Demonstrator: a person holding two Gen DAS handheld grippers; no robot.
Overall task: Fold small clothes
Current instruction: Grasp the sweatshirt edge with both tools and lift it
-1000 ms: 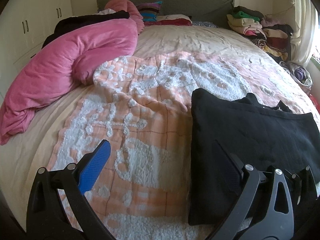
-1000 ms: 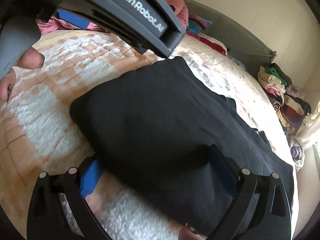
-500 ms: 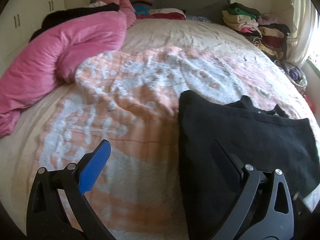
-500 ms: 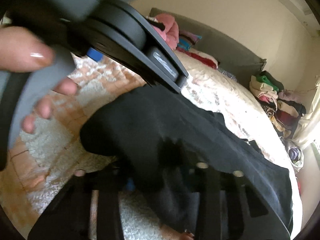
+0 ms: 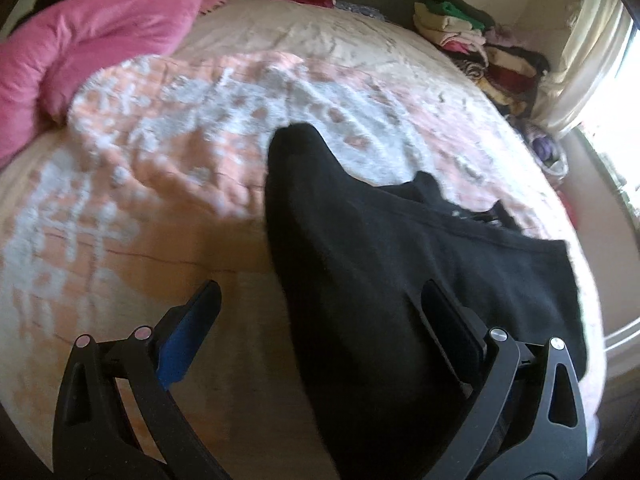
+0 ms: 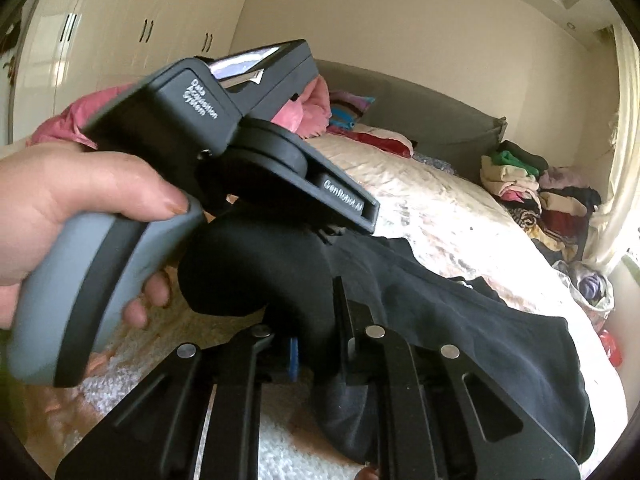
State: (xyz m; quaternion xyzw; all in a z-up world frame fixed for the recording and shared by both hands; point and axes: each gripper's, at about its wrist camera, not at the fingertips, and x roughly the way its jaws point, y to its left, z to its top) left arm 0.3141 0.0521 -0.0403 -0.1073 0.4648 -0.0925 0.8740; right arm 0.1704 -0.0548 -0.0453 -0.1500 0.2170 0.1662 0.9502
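Observation:
A black garment (image 5: 400,264) lies on the peach and white bedspread (image 5: 160,184), with its near left edge lifted off the bed. My left gripper (image 5: 320,316) is open and hovers over that edge, its right finger over the black cloth, holding nothing. My right gripper (image 6: 316,320) is shut on the garment's near edge (image 6: 280,280) and holds it raised, so the cloth drapes down to the right (image 6: 500,344). The left gripper's grey handle (image 6: 120,264), in a hand, sits close above the lifted cloth in the right wrist view.
A pink duvet (image 5: 92,48) is bunched at the bed's far left. Stacks of folded clothes (image 5: 480,44) sit at the far right by the curtain (image 5: 592,52). Pillows lie at the grey headboard (image 6: 420,120). White wardrobes (image 6: 120,40) stand at the left.
My right gripper has shut on the garment's near edge and lifted it off the bed. My left gripper has stayed open and moved right, over the raised cloth.

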